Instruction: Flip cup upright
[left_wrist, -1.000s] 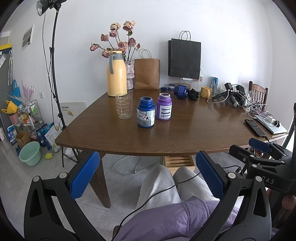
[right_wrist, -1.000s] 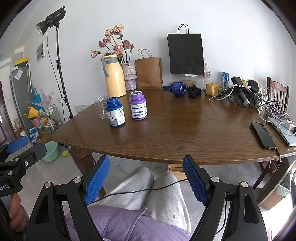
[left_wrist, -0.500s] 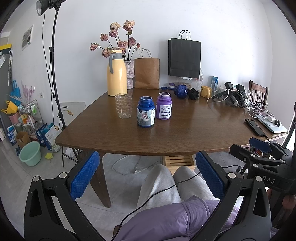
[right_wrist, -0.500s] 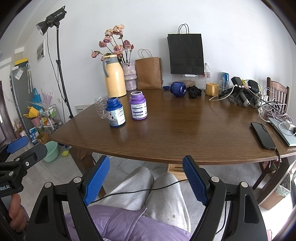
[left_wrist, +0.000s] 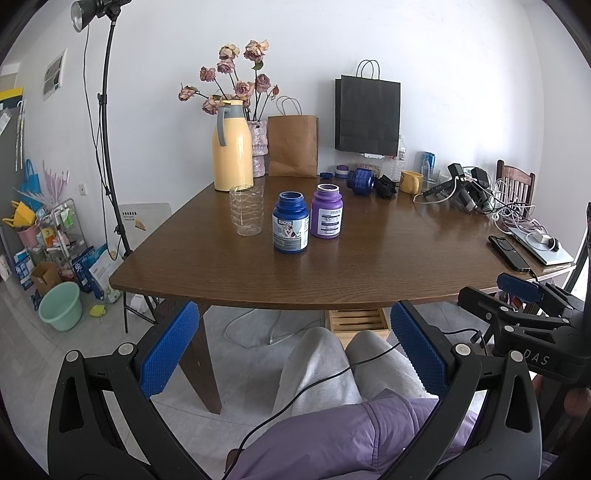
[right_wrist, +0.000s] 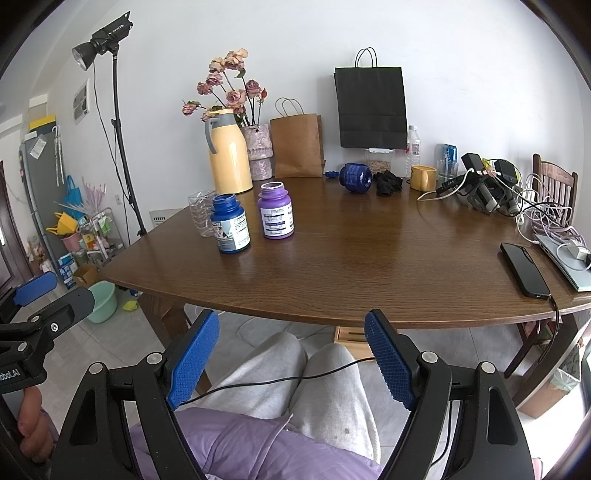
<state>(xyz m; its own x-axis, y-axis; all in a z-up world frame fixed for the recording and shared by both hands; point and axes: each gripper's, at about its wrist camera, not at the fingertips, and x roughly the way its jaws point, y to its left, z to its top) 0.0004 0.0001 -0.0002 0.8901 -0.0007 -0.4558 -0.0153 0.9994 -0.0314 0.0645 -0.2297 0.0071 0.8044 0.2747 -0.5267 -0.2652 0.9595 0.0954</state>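
A clear plastic cup (left_wrist: 246, 210) stands on the brown table (left_wrist: 369, 266), left of a blue bottle (left_wrist: 290, 222) and a purple bottle (left_wrist: 326, 211). In the right wrist view the cup (right_wrist: 200, 213) shows partly behind the blue bottle (right_wrist: 229, 229), beside the purple bottle (right_wrist: 276, 211). My left gripper (left_wrist: 293, 350) is open and empty, held low over my lap, short of the table's front edge. My right gripper (right_wrist: 291, 358) is open and empty, also over my lap, to the right of the left one.
A yellow thermos jug (left_wrist: 232, 147), flower vase (left_wrist: 258, 151) and paper bags (left_wrist: 292, 146) stand at the table's back. A blue jar lies on its side (left_wrist: 361, 181). A yellow mug (left_wrist: 410, 181), cables, a phone (left_wrist: 508, 252) and a laptop sit at the right. A light stand (left_wrist: 107, 147) stands left.
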